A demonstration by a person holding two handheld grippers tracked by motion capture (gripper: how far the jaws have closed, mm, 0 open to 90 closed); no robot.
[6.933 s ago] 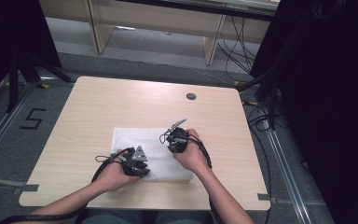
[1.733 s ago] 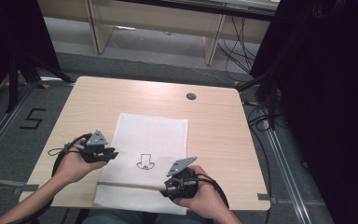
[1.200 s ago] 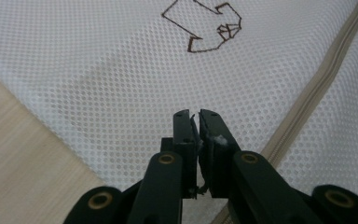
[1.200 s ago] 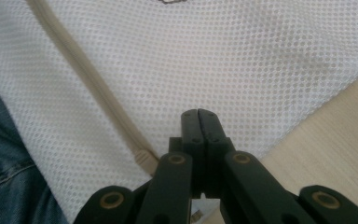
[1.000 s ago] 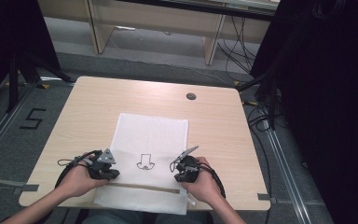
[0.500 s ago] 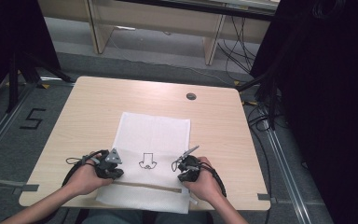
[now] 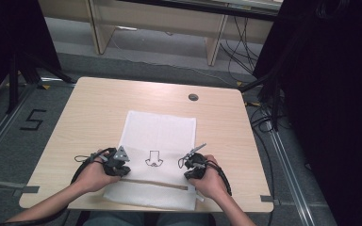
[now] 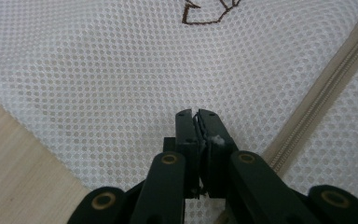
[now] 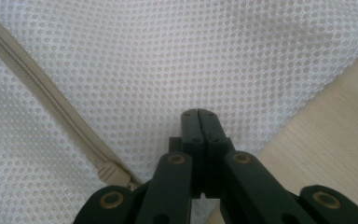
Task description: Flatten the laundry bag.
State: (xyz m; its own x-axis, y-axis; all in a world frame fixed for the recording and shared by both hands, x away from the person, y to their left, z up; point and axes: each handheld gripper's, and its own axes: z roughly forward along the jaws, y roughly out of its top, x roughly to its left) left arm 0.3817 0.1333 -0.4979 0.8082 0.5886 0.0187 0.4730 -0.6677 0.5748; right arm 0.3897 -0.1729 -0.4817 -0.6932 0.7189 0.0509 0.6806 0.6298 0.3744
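in the high view a white mesh laundry bag (image 7: 158, 155) lies flat on the wooden counter (image 7: 94, 108), its near part crossed by a beige zipper (image 7: 155, 183) and a small brown drawing (image 7: 153, 159) stitched near its middle. the left tool (image 7: 118, 165) sits at the bag's left edge and the right tool (image 7: 192, 165) at its right edge, both just beyond the zipper line, one to each side of the drawing; placed so evenly, they look set to lift or fold the near part of the bag together, though that is a judgement. in the left gripper view the left tool (image 8: 197, 122) has its jaws drawn together with only a thin slit between them, and a bit of white material shows caught there, so it seems to pinch the mesh; the bag spreads beneath and ahead of it, the zipper (image 8: 326, 84) running off to its right, the bare counter (image 8: 18, 158) showing at the lower left. in the right gripper view the right tool (image 9: 198, 120) is fully closed, tips pressed on the mesh; whether fabric is actually nipped between them cannot be told. the zipper (image 9: 51, 112) runs diagonally on its left, ending in a beige zipper end (image 9: 114, 175) just beside the tool, with the counter (image 9: 335, 140) on its right.
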